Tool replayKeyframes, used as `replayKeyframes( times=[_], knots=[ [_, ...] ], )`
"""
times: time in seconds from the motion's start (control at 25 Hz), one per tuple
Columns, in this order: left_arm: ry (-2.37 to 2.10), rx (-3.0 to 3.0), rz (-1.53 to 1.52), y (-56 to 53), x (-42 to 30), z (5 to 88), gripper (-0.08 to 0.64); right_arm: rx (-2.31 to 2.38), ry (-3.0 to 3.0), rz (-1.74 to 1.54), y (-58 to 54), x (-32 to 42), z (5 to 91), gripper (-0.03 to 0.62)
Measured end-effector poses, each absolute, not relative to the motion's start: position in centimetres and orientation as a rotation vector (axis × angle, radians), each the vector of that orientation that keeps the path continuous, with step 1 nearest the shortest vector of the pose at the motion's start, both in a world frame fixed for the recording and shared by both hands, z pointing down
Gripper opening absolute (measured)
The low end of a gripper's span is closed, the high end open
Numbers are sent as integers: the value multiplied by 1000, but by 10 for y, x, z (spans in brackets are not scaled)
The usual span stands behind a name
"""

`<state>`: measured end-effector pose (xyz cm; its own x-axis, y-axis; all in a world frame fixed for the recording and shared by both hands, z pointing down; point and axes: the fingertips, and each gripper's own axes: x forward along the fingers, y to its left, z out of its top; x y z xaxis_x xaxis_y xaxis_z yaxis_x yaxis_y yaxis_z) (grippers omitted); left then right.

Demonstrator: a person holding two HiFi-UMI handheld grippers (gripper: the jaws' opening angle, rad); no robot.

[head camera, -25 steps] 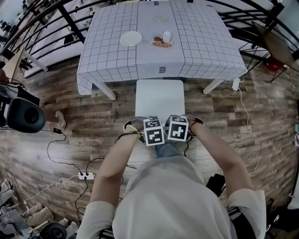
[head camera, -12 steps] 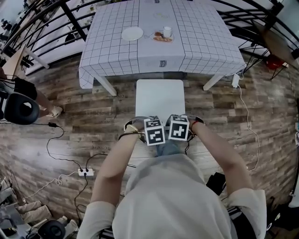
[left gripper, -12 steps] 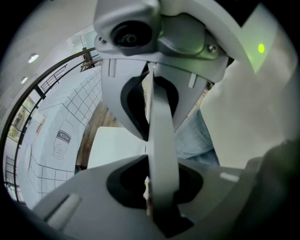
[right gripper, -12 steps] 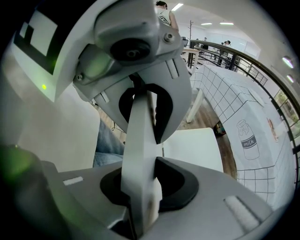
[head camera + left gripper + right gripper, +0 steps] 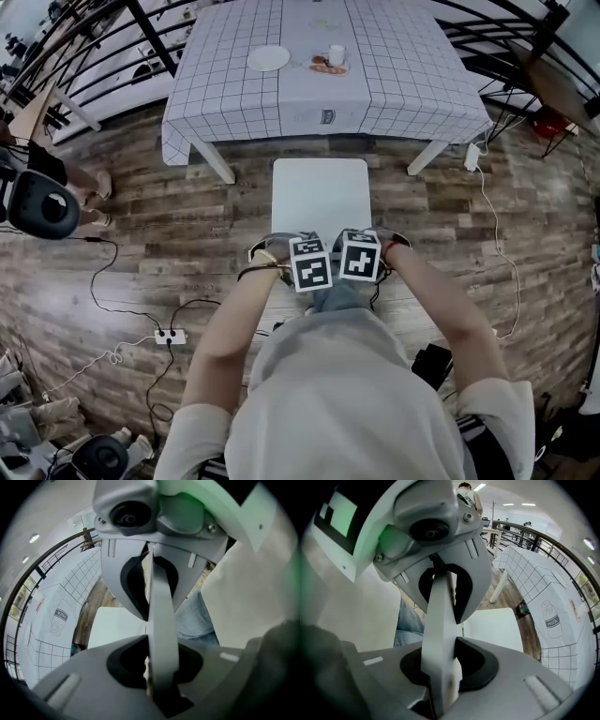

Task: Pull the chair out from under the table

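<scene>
The white chair [image 5: 321, 192] stands on the wooden floor just in front of the checked-cloth table [image 5: 412, 75], its seat out from under the cloth. My left gripper [image 5: 309, 264] and right gripper [image 5: 359, 255] sit side by side at the chair's near edge, right in front of the person's body. In the left gripper view the white backrest [image 5: 161, 606] runs as a slab between the jaws, which are shut on it. The right gripper view shows the same backrest [image 5: 439, 620] clamped, with the seat [image 5: 492, 627] beyond.
A plate [image 5: 268, 58], a cup [image 5: 336, 55] and a dish of food [image 5: 324, 66] stand on the table. A power strip [image 5: 170, 335] and cables lie on the floor at left, a white cable [image 5: 497, 244] at right. A black railing [image 5: 84, 47] runs behind.
The table has drawn away toward the top of the head view and the gap between it and the chair has widened. Both grippers keep their hold on the backrest.
</scene>
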<state>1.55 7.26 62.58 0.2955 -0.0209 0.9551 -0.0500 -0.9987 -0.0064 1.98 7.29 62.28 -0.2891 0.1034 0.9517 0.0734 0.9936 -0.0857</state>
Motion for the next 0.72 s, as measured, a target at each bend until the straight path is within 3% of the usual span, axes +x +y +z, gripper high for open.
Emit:
replayKeyframes(
  times=[0.72],
  knots=[
    [-95, 2493, 1832, 129, 18, 626, 80, -136, -1863, 16, 128, 22, 622, 81]
  ],
)
